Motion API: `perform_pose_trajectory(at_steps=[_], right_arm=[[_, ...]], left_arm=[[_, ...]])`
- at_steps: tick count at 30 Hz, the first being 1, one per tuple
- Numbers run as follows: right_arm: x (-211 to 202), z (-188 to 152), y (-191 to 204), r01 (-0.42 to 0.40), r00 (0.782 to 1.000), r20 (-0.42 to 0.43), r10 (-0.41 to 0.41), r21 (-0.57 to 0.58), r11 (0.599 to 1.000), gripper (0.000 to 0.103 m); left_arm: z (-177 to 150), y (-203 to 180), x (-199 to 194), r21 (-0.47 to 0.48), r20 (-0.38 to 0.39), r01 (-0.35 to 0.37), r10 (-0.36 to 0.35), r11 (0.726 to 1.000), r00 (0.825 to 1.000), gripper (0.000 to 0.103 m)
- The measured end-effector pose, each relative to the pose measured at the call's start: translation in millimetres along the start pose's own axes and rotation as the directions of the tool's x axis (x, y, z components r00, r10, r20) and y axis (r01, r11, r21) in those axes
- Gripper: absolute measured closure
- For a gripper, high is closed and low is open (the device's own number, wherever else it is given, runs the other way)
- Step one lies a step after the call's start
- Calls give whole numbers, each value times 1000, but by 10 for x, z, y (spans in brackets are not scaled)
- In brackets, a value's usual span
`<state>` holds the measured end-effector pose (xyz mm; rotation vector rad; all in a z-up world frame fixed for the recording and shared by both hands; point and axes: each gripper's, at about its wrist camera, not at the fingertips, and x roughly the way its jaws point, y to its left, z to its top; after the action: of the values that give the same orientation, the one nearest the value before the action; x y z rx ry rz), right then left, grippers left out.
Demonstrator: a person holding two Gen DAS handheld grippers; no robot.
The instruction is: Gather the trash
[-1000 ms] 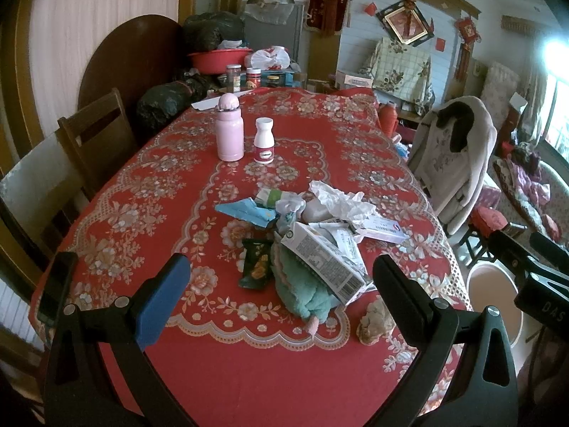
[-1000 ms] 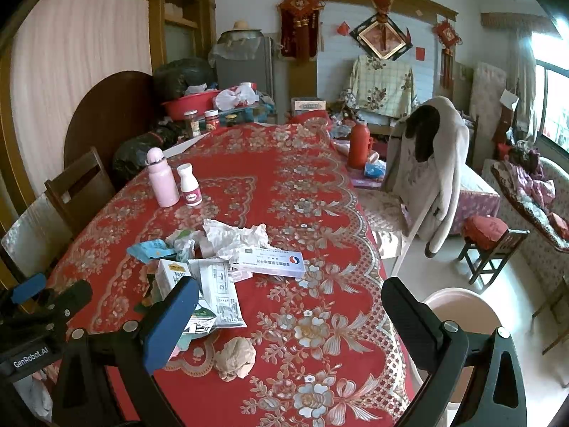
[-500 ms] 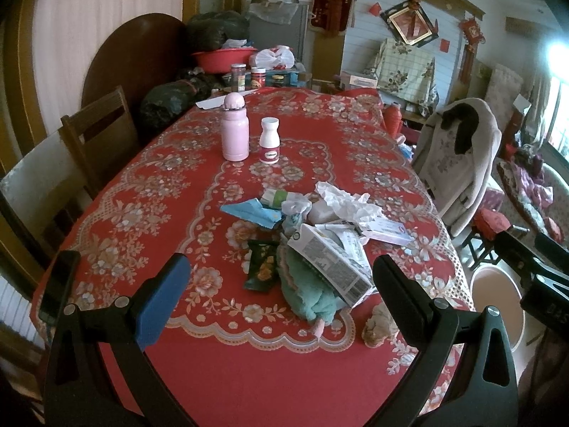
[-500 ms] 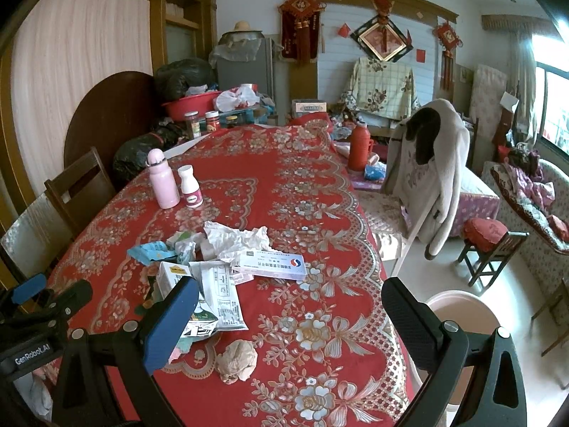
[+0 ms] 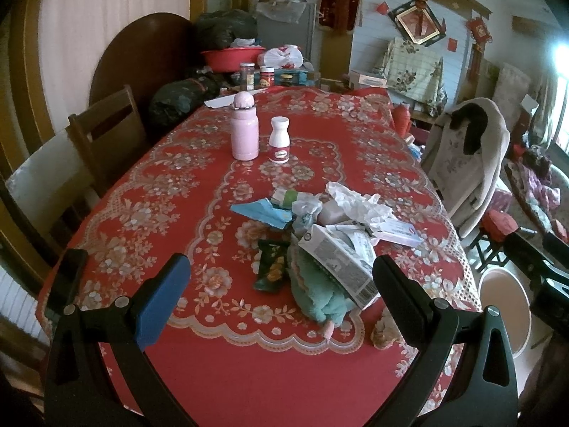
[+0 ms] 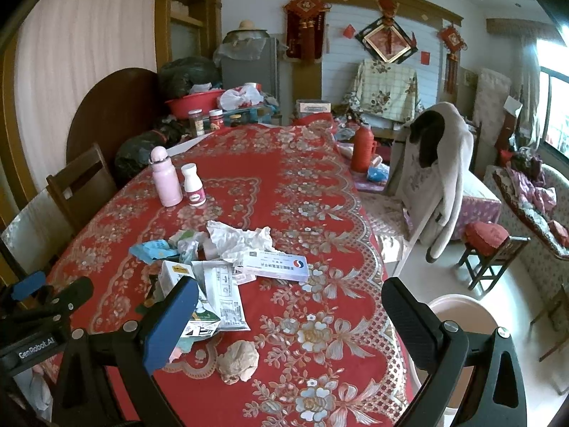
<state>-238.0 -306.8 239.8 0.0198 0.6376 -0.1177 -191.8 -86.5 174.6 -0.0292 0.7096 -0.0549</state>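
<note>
Trash [image 5: 320,235] is heaped on the near half of a table [image 5: 160,192] covered by a red floral cloth, closer to the table's right edge than to its left. Bare cloth is left along the near scalloped border and on the left side, so open room is found there. The left gripper [image 5: 281,274] is held above the near edge with its jaws spread wide and nothing between them; the right gripper [image 6: 290,306] is likewise spread and empty, over the near right corner. In the heap a printed carton [image 5: 338,267] is laid on a green cloth [image 5: 316,295], with a dark snack packet [image 5: 270,267] just beside it, a blue wrapper [image 5: 259,211] and crumpled white paper [image 6: 238,240] behind, and a flat white box [image 6: 275,267] towards the right edge. A crumpled brown wad [image 6: 238,357] is set apart near the front border; in the left view it is partly hidden by a finger. Print on the packets cannot be read. A pink basin [image 6: 462,315] on the floor is seen just past the right edge, cut off by the right gripper's finger. Further back a pink bottle [image 5: 244,128] and a small white bottle [image 5: 279,140] stand upright, close together, well apart from the heap. Chairs are drawn up on both sides.
</note>
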Motion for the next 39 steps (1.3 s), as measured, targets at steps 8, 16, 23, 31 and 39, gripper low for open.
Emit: perform_pose_trajectory(at_steps=[8, 16, 23, 31, 39], right_arm=[[-1, 0, 7, 2, 1000, 1, -2, -2, 1000, 1], [9, -9, 5, 0, 1000, -3, 0, -3, 1000, 1], [32, -29, 15, -6, 1000, -8, 6, 0, 1000, 1], [38, -60, 40, -10, 1000, -5, 10, -8, 1000, 1], [55, -66, 57, -23, 1000, -19, 23, -2, 1000, 1]], left_arm=[[22, -17, -1, 8, 9, -19, 19, 1000, 1000, 1], [22, -20, 1, 6, 8, -22, 22, 1000, 1000, 1], [22, -14, 10, 7, 7, -21, 21, 1000, 1000, 1], [17, -17, 8, 9, 8, -22, 22, 1000, 1000, 1], [21, -13, 7, 6, 10, -18, 18, 1000, 1000, 1]])
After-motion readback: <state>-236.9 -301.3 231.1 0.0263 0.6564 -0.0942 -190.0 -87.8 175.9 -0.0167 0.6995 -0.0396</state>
